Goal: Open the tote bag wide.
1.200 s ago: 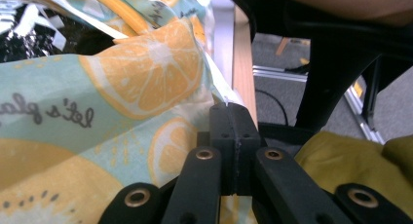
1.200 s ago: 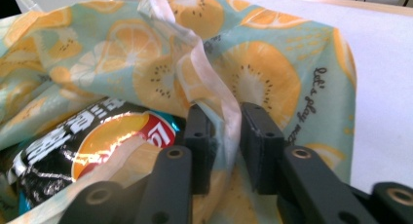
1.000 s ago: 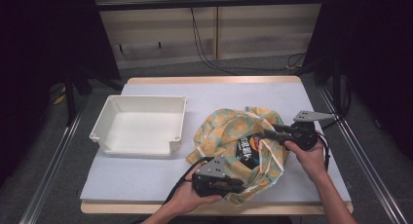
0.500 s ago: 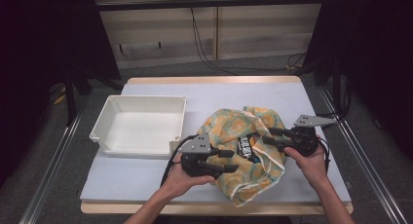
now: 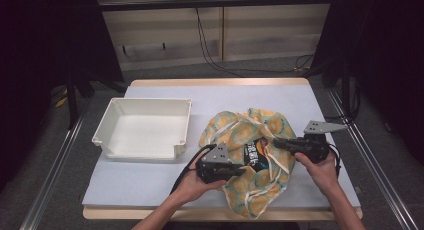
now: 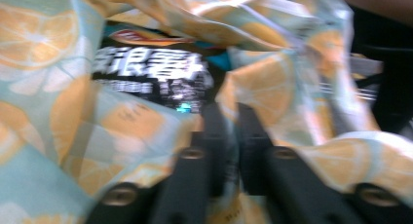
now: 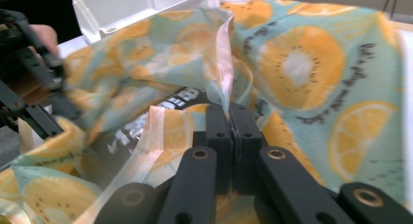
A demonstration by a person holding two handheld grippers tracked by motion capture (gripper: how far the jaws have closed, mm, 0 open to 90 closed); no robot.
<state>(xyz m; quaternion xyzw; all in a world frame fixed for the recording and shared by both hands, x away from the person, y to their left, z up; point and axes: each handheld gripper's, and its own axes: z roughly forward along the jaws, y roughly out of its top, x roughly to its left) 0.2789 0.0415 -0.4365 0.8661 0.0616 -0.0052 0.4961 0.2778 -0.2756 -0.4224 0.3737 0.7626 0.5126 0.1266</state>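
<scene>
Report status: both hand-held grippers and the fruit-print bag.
Left hand-held gripper just closed, pinching fruit-print bag near edge. Right hand-held gripper just closed on far edge. Dark snack packet showing in mouth. White tray apart, nothing blocking.

From where I sit, the counter shows as a pale, grey-white sheet with a light wooden edge along its near and far sides. Two things lie directly on it. A white tray with low walls rests on its left half, set squarely to the edges. To the right of it, well apart from the tray's wall, a crumpled cloth bag printed with orange slices on pale green sprawls toward the near edge, its mouth open around a dark snack packet.
</scene>
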